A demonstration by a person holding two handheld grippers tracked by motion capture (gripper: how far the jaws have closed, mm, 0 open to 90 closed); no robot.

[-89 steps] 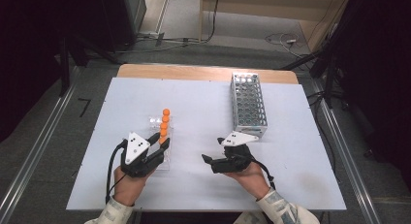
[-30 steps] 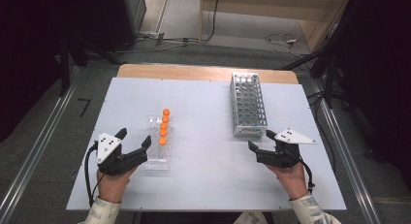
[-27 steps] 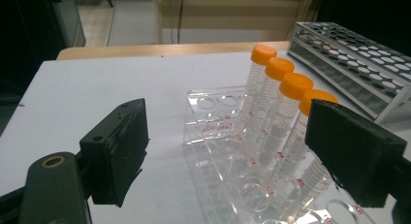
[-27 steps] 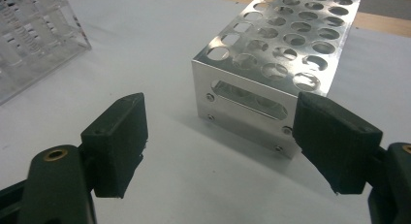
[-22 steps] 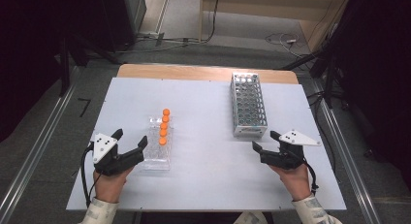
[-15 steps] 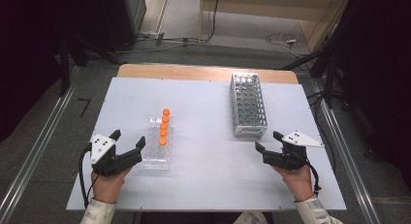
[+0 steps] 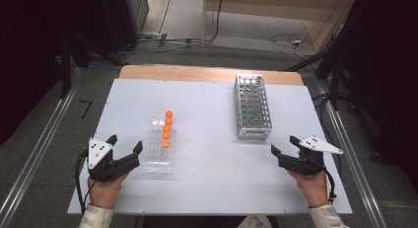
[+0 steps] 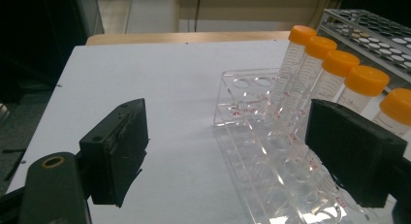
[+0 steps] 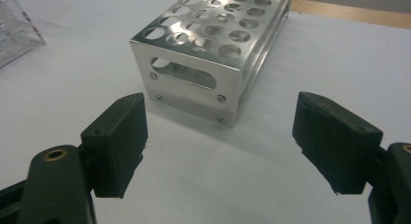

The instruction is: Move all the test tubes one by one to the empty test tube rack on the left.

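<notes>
A clear plastic rack (image 7: 160, 154) (image 8: 271, 151) stands left of the table's middle, with several orange-capped tubes (image 7: 166, 128) (image 8: 334, 73) upright in a row along it. A metal rack (image 7: 252, 105) (image 9: 213, 44) with empty holes stands to the right. My left gripper (image 7: 125, 145) (image 8: 232, 156) is open near the table's front left, just left of the clear rack, holding nothing. My right gripper (image 7: 284, 145) (image 9: 220, 146) is open near the front right, a little short of the metal rack's near end, also empty.
The white table top (image 7: 207, 114) lies on a wooden board (image 7: 197, 72) that shows at the far edge. Metal rails run along the floor on both sides. Cables lie on the floor behind the table.
Both hands have drawn apart from the middle toward the front corners: the left gripper moved left and nearer, the right gripper right. Both stay open. The racks and tubes have not moved.
</notes>
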